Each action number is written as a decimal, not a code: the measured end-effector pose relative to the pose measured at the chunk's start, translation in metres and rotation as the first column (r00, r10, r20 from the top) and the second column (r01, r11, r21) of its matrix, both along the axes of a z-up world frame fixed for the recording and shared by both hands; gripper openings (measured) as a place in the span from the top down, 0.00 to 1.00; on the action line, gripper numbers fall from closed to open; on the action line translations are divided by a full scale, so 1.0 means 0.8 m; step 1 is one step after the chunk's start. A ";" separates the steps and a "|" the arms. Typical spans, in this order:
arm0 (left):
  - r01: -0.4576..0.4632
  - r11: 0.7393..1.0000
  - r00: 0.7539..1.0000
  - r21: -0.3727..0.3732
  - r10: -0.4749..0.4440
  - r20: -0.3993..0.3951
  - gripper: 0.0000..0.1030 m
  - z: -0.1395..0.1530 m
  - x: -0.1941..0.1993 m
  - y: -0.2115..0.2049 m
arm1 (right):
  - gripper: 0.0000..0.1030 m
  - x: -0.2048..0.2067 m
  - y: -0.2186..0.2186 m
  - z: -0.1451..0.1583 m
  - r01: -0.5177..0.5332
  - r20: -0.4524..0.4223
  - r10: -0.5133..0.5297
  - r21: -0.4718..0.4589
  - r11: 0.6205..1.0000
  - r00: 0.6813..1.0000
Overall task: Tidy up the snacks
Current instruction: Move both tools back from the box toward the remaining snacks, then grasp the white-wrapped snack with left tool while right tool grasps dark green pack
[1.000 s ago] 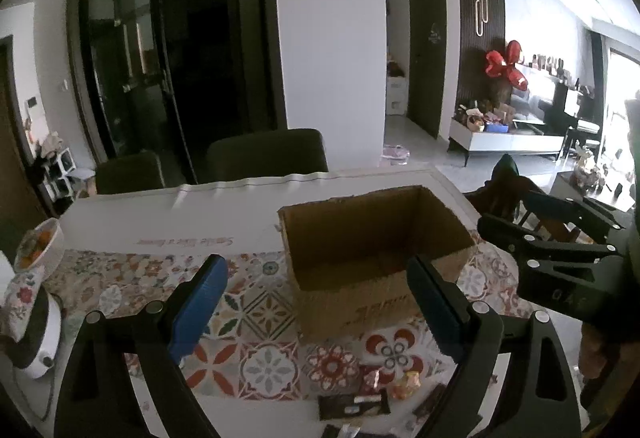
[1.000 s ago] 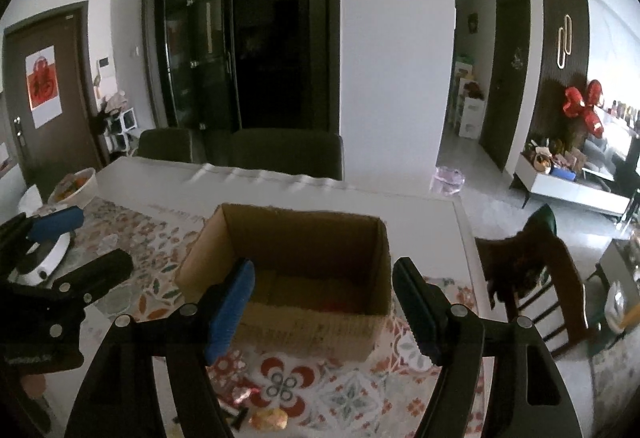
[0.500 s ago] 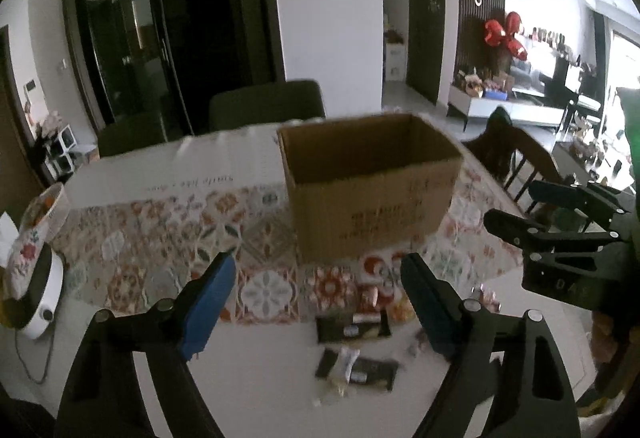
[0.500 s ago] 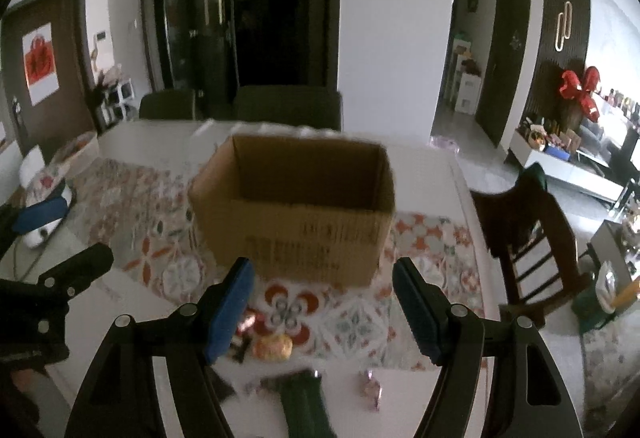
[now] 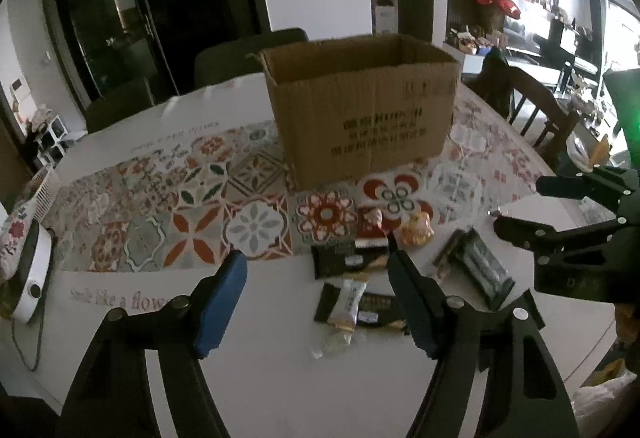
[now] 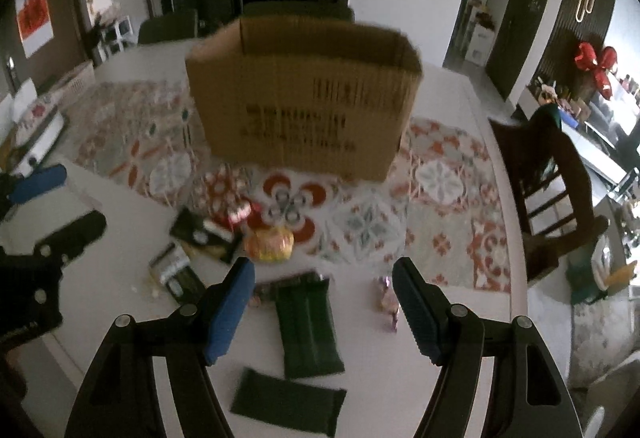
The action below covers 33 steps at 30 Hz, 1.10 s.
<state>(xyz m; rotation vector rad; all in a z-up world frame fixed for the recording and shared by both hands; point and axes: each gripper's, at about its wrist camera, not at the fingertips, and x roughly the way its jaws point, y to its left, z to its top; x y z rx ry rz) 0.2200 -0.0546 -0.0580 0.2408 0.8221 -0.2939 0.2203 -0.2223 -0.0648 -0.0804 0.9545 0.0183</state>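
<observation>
An open cardboard box (image 5: 360, 114) stands on the patterned table runner; it also shows in the right wrist view (image 6: 304, 98). Several snack packets lie on the white table in front of it: dark wrappers (image 5: 360, 306), an orange packet (image 5: 416, 232), a red packet (image 5: 370, 220), and dark green packs (image 6: 306, 322). My left gripper (image 5: 316, 302) is open and empty, above the table just left of the dark wrappers. My right gripper (image 6: 324, 314) is open and empty, over the green packs.
A white appliance with a cord (image 5: 28, 278) sits at the table's left edge. A wooden chair (image 6: 560, 190) stands at the right side. Dark chairs (image 5: 248, 54) stand behind the table. A small purple-wrapped sweet (image 6: 388, 298) lies near the right finger.
Both grippers have pulled back from the box and come lower over the table, so the snack packets in front of the box have come into view. Both stay open.
</observation>
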 end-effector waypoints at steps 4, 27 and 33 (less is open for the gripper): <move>0.012 1.000 1.000 0.010 -0.012 -0.022 0.31 -0.017 -0.003 0.001 | 0.30 -0.008 0.002 -0.023 0.000 -0.031 0.000 0.003 1.000 1.000; 0.061 0.997 0.978 -0.053 -0.071 -0.198 0.51 -0.110 0.035 -0.007 | 0.31 0.000 0.006 -0.095 0.018 -0.063 -0.019 -0.009 1.000 0.998; 0.062 0.996 0.970 -0.059 -0.074 -0.230 0.60 -0.122 0.041 -0.008 | 0.31 0.004 0.008 -0.106 0.021 -0.096 -0.019 0.021 1.000 0.995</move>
